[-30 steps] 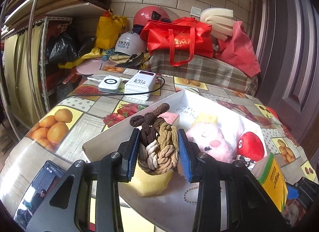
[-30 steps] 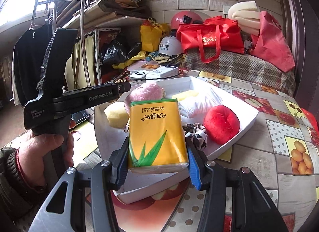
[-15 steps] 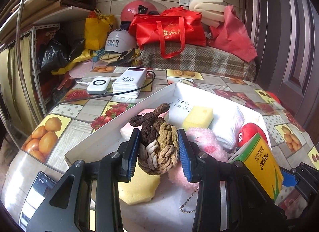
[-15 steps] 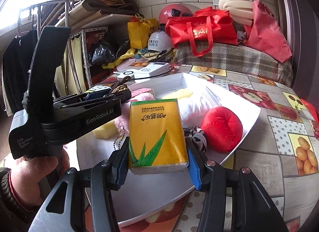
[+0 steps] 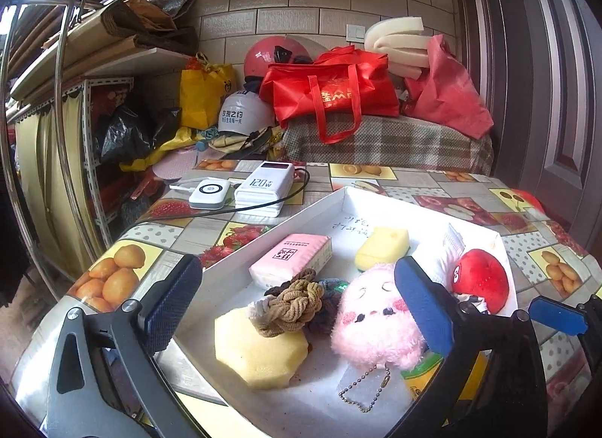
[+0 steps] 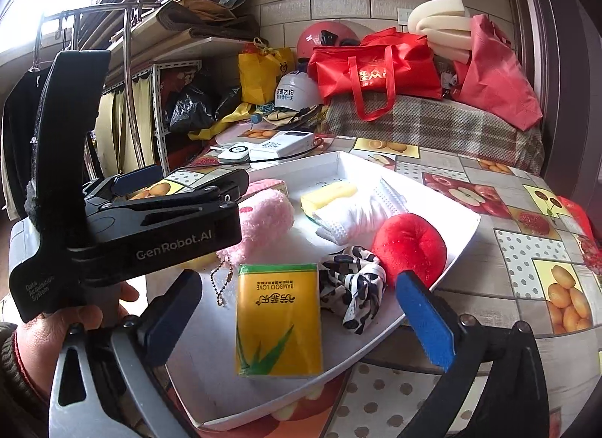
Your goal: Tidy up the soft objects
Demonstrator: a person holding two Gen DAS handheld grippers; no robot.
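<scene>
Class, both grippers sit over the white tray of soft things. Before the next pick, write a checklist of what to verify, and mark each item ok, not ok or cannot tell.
1. Left gripper jaws have just opened, pads clear of the braided hair ties: ok.
2. Hair ties at rest inside the white tray, on the yellow sponge: ok.
3. Right gripper jaws have just opened, free of the yellow tissue pack: ok.
4. Tissue pack lying flat in the tray: ok.
5. Soft things left outside the tray: cannot tell.
6. The two grippers apart from each other: ok.
</scene>
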